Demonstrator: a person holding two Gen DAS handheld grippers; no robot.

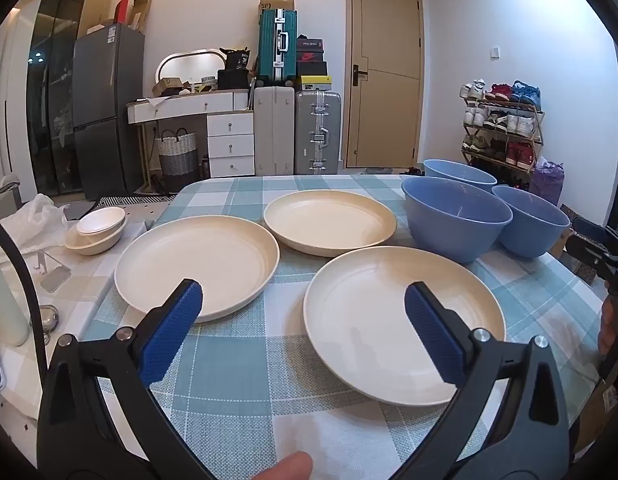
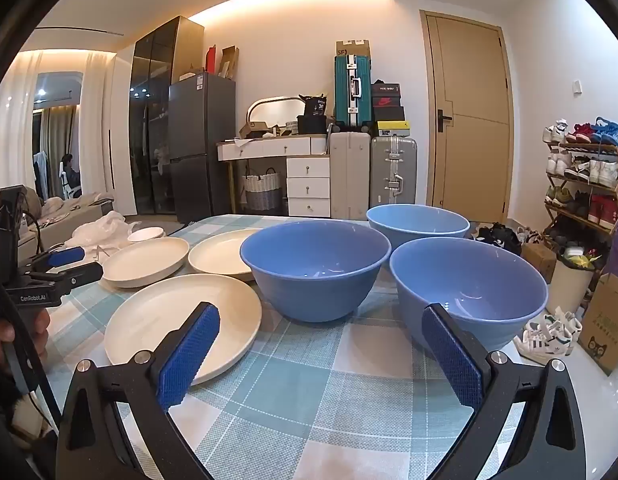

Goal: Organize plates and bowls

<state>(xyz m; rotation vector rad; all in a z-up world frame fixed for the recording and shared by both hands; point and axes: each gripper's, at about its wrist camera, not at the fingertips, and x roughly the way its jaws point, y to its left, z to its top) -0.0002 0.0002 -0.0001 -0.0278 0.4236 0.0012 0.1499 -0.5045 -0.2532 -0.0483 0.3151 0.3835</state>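
Observation:
Three cream plates lie apart on the checked tablecloth: a left plate (image 1: 197,262), a far plate (image 1: 329,222) and a near plate (image 1: 393,320). Three blue bowls stand at the right: a middle bowl (image 1: 455,218) (image 2: 315,268), a far bowl (image 1: 459,174) (image 2: 417,222) and a right bowl (image 1: 533,220) (image 2: 469,292). My left gripper (image 1: 303,296) hovers open over the table's near edge, its jaws wide between the left and near plates, holding nothing. My right gripper (image 2: 323,320) is open and empty, in front of the middle and right bowls. The near plate (image 2: 181,320) lies at its left.
Two stacked small cream bowls (image 1: 97,230) sit on a side surface left of the table, with a white plastic bag (image 1: 33,220), a pale bottle (image 1: 5,308) and a metal stand (image 1: 51,272). Suitcases (image 1: 317,132), a shoe rack (image 1: 503,128) and boxes (image 2: 605,324) stand beyond the table.

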